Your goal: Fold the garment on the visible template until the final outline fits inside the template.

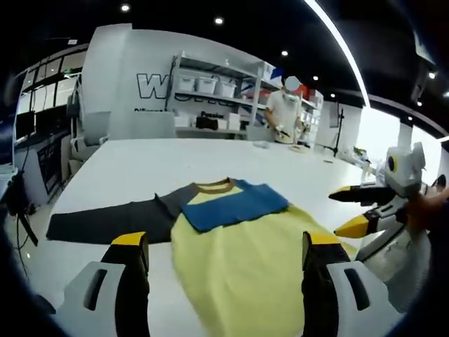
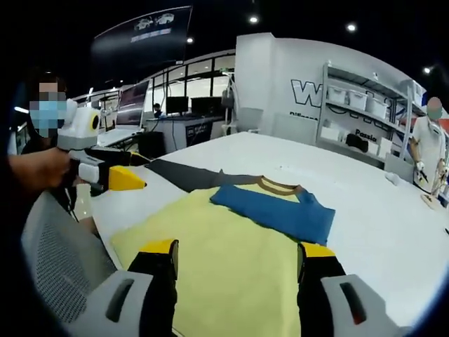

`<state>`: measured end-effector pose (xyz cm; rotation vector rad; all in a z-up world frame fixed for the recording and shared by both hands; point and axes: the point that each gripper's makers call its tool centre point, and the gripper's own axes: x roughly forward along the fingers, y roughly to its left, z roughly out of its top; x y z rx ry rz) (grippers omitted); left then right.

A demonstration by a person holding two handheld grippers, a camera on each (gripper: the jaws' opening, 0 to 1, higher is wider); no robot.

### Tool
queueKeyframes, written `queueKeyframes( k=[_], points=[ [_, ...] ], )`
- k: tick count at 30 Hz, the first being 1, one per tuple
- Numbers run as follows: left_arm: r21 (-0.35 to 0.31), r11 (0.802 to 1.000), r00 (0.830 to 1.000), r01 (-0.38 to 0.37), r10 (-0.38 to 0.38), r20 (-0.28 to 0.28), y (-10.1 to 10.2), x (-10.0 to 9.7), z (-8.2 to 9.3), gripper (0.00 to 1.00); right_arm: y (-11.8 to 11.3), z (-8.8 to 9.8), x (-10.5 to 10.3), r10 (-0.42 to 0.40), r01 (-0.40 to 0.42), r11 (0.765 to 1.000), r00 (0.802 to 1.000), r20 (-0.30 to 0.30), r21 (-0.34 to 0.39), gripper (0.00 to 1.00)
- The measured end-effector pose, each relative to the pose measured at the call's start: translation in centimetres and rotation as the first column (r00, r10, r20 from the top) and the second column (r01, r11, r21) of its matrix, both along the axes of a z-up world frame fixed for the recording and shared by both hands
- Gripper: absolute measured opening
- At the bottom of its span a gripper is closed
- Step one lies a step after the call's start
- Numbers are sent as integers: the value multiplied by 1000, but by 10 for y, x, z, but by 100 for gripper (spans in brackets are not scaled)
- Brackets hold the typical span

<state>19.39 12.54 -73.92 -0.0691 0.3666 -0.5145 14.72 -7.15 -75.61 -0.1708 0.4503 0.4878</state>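
A yellow shirt [image 1: 245,260] [image 2: 224,246] with a brown collar [image 1: 214,186] lies flat on the white table [image 1: 140,168]. Its blue sleeve [image 1: 235,205] [image 2: 277,207] is folded across the chest. The dark grey sleeve [image 1: 105,223] [image 2: 189,177] stretches straight out to the side. My left gripper [image 1: 226,242] hovers open over the shirt's lower body and holds nothing. It also enters the right gripper view [image 2: 137,170], held by a hand. My right gripper [image 2: 238,249] is open above the shirt's hem with nothing in it. Beside the shirt's edge it appears again [image 1: 338,210].
Shelves with white bins [image 1: 210,88] [image 2: 358,98] stand behind the table, and a person [image 1: 284,112] stands at its far end. Desks with monitors [image 2: 175,105] fill the back. A grey mesh chair [image 2: 56,246] sits close by the table's near edge.
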Motion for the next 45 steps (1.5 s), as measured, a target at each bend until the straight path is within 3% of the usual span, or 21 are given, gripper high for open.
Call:
queueKeyframes(
  k=[4, 7, 9, 14, 15, 16, 17, 19, 20, 21, 23, 24, 27, 29, 30, 32, 33, 34, 36, 45],
  points=[
    [-40, 994, 995, -104, 104, -4, 36, 17, -2, 83, 0, -1, -1, 5, -5, 1000, 1000, -2, -3, 68],
    [-130, 962, 970, -241, 240, -19, 80, 37, -8, 82, -1, -2, -1, 3, -3, 1000, 1000, -7, -5, 68],
    [-187, 919, 938, -347, 341, -63, 113, 50, -19, 83, -1, -3, -1, 2, -2, 1000, 1000, -10, -7, 68],
    [-171, 884, 901, -434, 429, -72, 152, 70, -37, 83, -1, -5, -2, 5, -5, 1000, 1000, -15, -16, 67],
    [-179, 853, 872, -490, 479, -102, 167, 77, -47, 83, -2, -6, -1, 6, -6, 1000, 1000, -18, -19, 67],
    [-197, 839, 862, -507, 496, -106, 172, 81, -49, 82, -2, -7, -1, 7, -7, 1000, 1000, -19, -22, 66],
    [-223, 807, 837, -547, 531, -133, 183, 85, -56, 82, -2, -9, 0, 6, -7, 1000, 1000, -24, -27, 66],
    [-284, 767, 818, -575, 549, -173, 192, 93, -63, 82, -4, -10, 1, 0, -1, 1000, 1000, -29, -30, 66],
    [-307, 732, 793, -608, 582, -180, 204, 101, -68, 82, -5, -11, 1, -3, 2, 1000, 999, -32, -31, 66],
    [-310, 727, 789, -613, 588, -181, 207, 103, -69, 81, -6, -12, 0, -6, 5, 999, 999, -36, -33, 66],
    [-335, 690, 763, -641, 617, -190, 214, 106, -72, 81, -7, -15, -1, -8, 6, 999, 999, -46, -44, 66],
    [-345, 659, 740, -668, 635, -221, 217, 106, -77, 81, -7, -16, -1, -7, 5, 999, 999, -51, -48, 66],
    [-386, 597, 704, -703, 661, -260, 224, 108, -81, 78, -7, -18, -1, -9, 6, 998, 998, -57, -56, 65],
    [-382, 615, 715, -690, 663, -222, 230, 117, -75, 78, -7, -20, -1, -8, 4, 998, 998, -61, -66, 65],
    [-378, 612, 709, -695, 669, -221, 232, 119, -74, 78, -7, -22, -1, -7, 3, 998, 998, -64, -70, 65],
    [-398, 587, 695, -705, 682, -227, 237, 124, -71, 78, -7, -23, -1, -6, 1, 997, 997, -72, -72, 65],
    [-405, 560, 674, -722, 702, -229, 242, 125, -69, 78, -7, -24, -1, -6, 0, 997, 997, -73, -73, 65],
    [-408, 558, 672, -723, 704, -229, 244, 126, -69, 78, -7, -24, -1, -6, 0, 997, 997, -73, -73, 65],
    [-434, 526, 656, -732, 716, -239, 249, 128, -68, 76, -6, -24, 0, -6, 1, 997, 997, -71, -73, 64],
    [-422, 532, 656, -734, 717, -236, 252, 145, -71, 68, -8, -27, 0, -11, 5, 997, 997, -81, -77, 61]
  ],
)
